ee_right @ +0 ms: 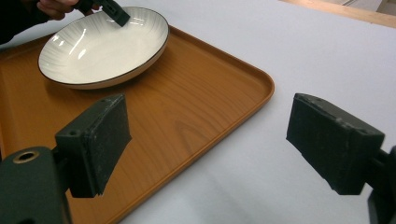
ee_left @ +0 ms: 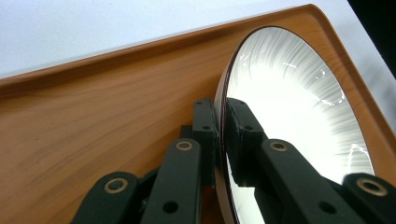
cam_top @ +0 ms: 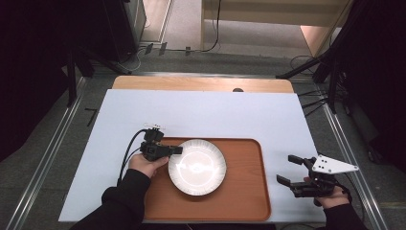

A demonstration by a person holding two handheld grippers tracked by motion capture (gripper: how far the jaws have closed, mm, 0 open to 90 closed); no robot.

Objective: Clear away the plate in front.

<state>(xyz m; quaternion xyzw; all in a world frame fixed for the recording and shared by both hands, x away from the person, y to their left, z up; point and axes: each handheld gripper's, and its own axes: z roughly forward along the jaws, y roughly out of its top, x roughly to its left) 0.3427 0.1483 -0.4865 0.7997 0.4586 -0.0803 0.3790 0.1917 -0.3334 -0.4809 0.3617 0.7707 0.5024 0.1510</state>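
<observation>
A white ribbed plate [cam_top: 197, 166] with a dark rim lies on a brown wooden tray [cam_top: 242, 191]. My left gripper [cam_top: 176, 150] is shut on the plate's left rim. In the left gripper view the plate [ee_left: 299, 116] has its rim clamped between the two black pads [ee_left: 243, 126] of the left gripper [ee_left: 223, 135], above the tray [ee_left: 93, 126]. My right gripper [cam_top: 288, 169] is open over the white table to the right of the tray, holding nothing. The right gripper view shows the right gripper [ee_right: 208, 135] with its jaws wide apart, and beyond them the plate [ee_right: 102, 44] and the tray [ee_right: 187, 107].
The tray sits on a white tabletop [cam_top: 206, 112] with a wooden strip [cam_top: 201, 84] along the far edge. Dark stands and cables [cam_top: 316, 67] lie on the floor beyond the table. Open white surface lies behind the tray.
</observation>
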